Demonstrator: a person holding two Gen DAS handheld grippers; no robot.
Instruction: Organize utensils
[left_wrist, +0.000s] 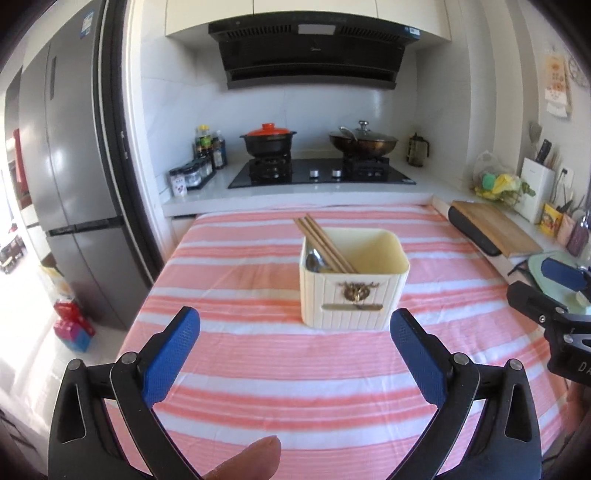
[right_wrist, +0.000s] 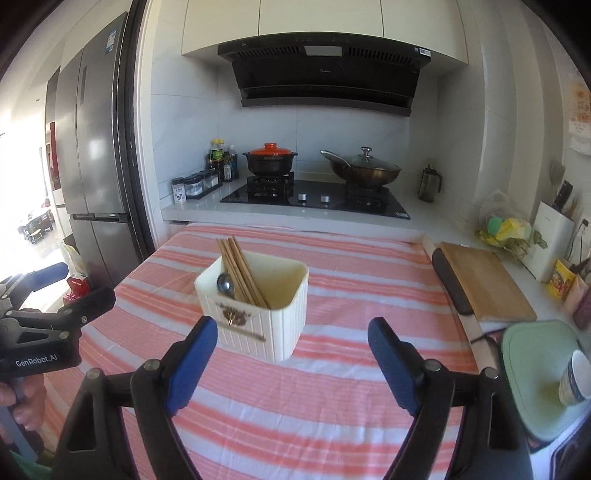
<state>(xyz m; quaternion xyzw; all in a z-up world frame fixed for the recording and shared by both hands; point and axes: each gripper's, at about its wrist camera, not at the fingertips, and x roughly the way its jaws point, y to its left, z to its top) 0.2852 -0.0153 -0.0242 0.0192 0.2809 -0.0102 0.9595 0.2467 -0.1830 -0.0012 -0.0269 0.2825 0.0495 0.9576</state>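
Progress: since the bundle of brown wooden chopsticks (left_wrist: 325, 243) and the shiny metal spoon (left_wrist: 316, 261) already stand in the cream ribbed plastic utensil holder (left_wrist: 354, 295), the sorting looks finished or very nearly so, as far as both views show
Holder: upright near the middle of the pink-and-white striped tabletop (left_wrist: 258, 369); chopsticks lean toward its far left corner, tips above the rim; spoon bowl sits just beside them, against the left wall
Left claw (left_wrist: 295, 354): blue pads wide apart, nothing between them; it hangs over bare cloth on the near side of the holder, clear of it
Right claw (right_wrist: 291, 365): pads also spread, gripping nothing; near the holder's front but apart from it
Left to do: no loose utensil lies on the striped cloth in either view; a pale cup (right_wrist: 576, 376) on a green mat (right_wrist: 532, 347) at the far right seems outside the job, though I cannot be sure
Judgement: both claws appear to have let go; likely only drawing away remains
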